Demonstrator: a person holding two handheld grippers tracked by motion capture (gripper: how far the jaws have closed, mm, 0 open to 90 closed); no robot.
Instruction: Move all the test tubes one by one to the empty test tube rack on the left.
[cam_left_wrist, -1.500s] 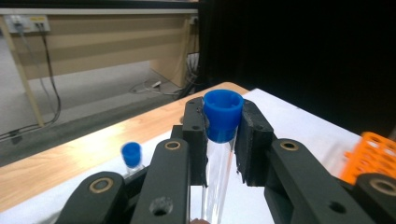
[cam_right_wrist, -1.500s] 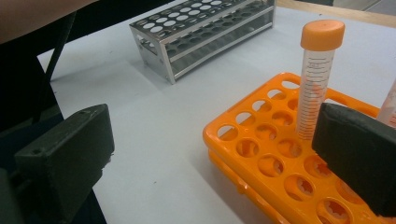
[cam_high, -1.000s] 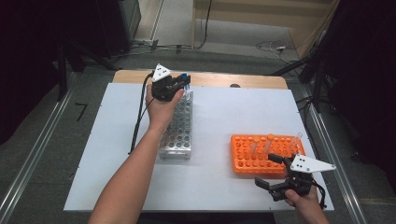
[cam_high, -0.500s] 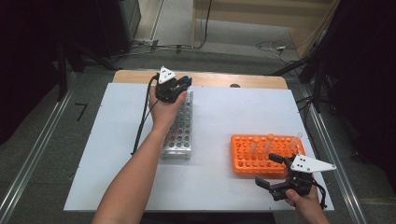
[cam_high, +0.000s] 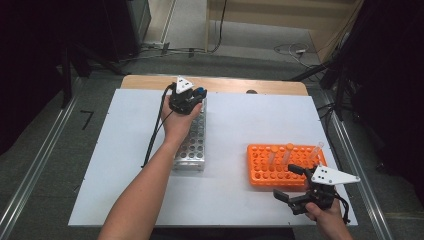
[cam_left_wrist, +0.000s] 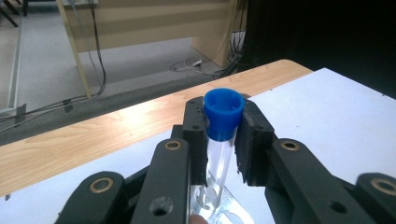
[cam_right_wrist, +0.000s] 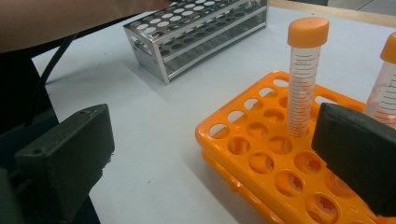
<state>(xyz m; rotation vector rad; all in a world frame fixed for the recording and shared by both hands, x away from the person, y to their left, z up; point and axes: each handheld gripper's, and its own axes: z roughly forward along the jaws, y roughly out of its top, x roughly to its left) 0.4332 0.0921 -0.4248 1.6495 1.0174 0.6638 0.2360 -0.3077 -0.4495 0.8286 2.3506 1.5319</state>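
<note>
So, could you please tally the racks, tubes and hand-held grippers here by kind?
Racks: 2 (metal rack, orange rack)
Tubes: 4 (blue-capped tube, two orange-capped tubes, third tube)
Hand-held grippers: 2 (left hand-held gripper, right hand-held gripper)
Total: 8

high: overhead, forward-down | gripper views: close, low | shared: metal rack (cam_high: 192, 142)

Orange rack (cam_high: 285, 166) with orange-capped tubes (cam_right_wrist: 303, 74) on white table (cam_high: 240, 130).
</note>
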